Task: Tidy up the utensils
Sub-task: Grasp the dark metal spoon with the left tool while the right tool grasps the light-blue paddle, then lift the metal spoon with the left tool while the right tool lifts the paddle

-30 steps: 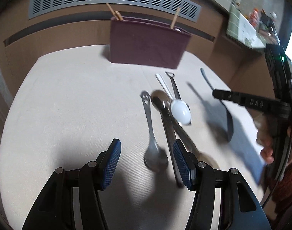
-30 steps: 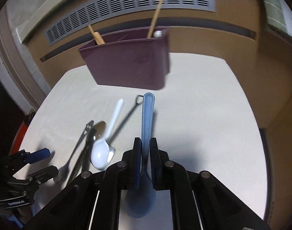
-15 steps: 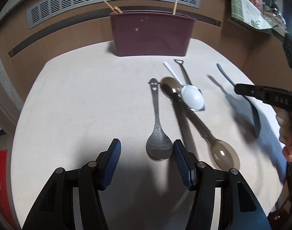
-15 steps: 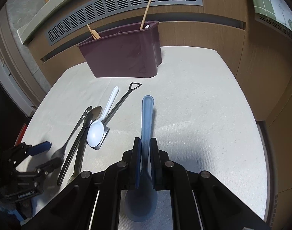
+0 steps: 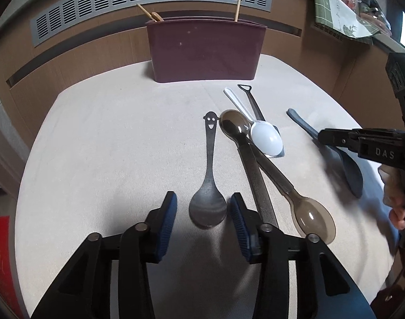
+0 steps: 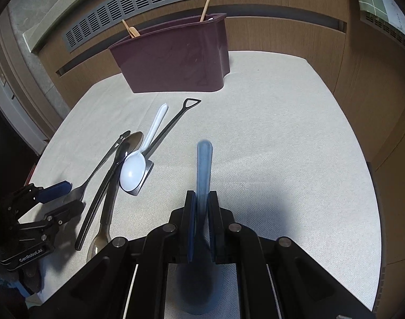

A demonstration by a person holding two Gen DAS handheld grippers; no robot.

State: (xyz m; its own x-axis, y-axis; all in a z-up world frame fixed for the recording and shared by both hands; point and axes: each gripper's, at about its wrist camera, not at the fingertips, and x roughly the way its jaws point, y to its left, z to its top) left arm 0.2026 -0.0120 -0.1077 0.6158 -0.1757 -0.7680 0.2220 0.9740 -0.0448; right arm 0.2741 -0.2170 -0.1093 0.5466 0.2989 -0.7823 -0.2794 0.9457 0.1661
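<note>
A dark metal spoon (image 5: 209, 186) with a smiling face cut in its handle lies on the cloth-covered table (image 5: 109, 146). Its bowl sits between my left gripper's (image 5: 205, 215) blue pads, which are closing and do not press on it. My right gripper (image 6: 202, 199) is shut on a blue spoon (image 6: 203, 164), handle pointing forward and bowl under the jaws. That gripper (image 5: 320, 137) and the blue spoon (image 5: 300, 122) also show at the right of the left wrist view. A maroon utensil holder (image 5: 205, 50) stands at the table's far side.
To the right of the dark spoon lie a white spoon (image 5: 266, 138), a translucent brown spoon (image 5: 314, 218), a long dark utensil (image 5: 255, 175) and a black loop-handled tool (image 5: 251, 101), partly crossing. Wooden sticks (image 5: 238, 6) poke from the holder. A person's fingers (image 5: 396, 207) show at the right.
My left gripper's jaws have drawn closer together around the dark spoon's bowl, and its view has levelled out. The right gripper keeps its hold on the blue spoon.
</note>
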